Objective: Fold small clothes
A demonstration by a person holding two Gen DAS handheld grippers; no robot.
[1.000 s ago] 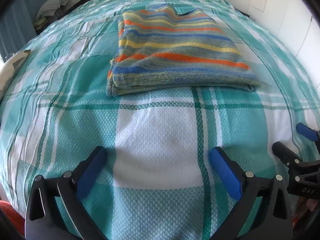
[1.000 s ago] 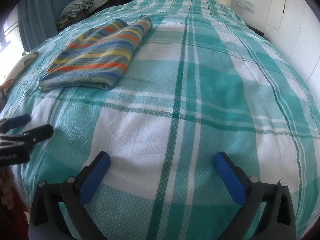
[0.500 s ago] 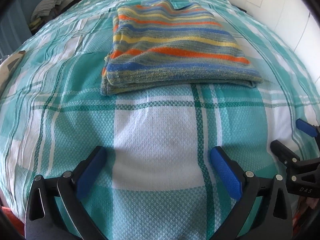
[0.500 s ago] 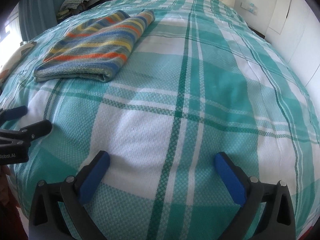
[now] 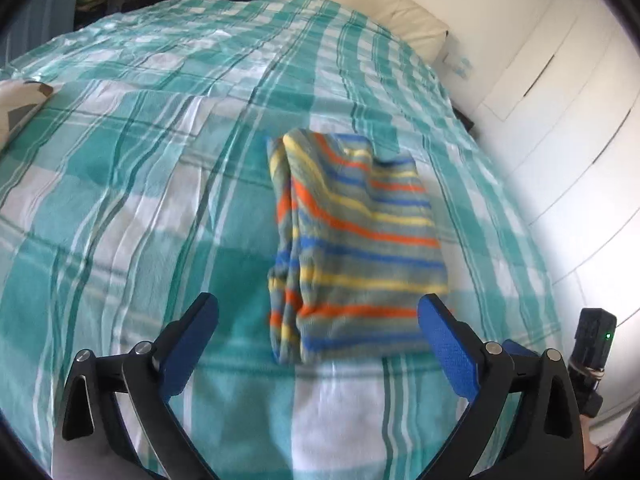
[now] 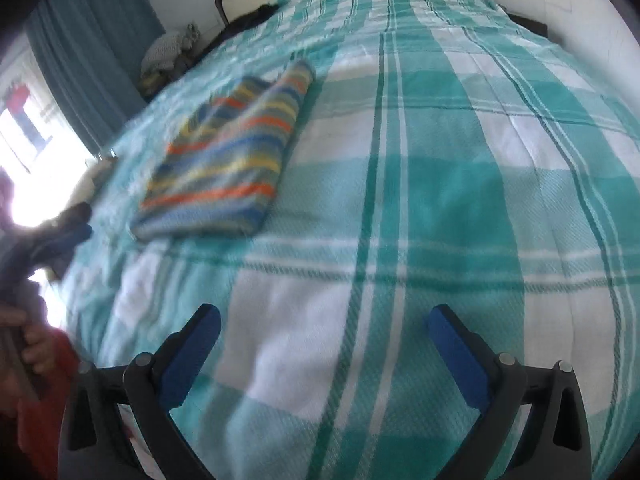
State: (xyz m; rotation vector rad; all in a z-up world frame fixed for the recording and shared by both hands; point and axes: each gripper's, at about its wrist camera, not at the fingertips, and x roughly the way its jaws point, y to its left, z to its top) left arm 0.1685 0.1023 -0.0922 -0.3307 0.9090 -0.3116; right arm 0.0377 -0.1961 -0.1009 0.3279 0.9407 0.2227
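From my left gripper (image 5: 318,334) first: jaws spread wide with nothing in them, hovering just above the bed (image 5: 120,184). The striped knit garment (image 5: 352,248) sits right ahead of it, its near edge lying about between the two blue pads (image 5: 192,344). It's lying flat on the teal plaid cover, folded into a compact rectangle with stacked layers showing along its left side. Looks like soft, light knitwear to me, so it should drape and sag the moment I lift one corner, and the layers will probably slide apart if I only pinch the top one. If another fold is wanted, I'd grab at the near corners and bite through all the layers at once, not in the middle where it would just bunch up.

Over on the right, my right gripper (image 6: 324,344) is also wide open and empty, over bare cover with the garment (image 6: 228,168) well off to its left. Frame's a bit blurry on that side. That gripper would need to come across to reach the garment's right edge. The cover underneath is loose too, so I'd watch not to pinch it along with the knit.
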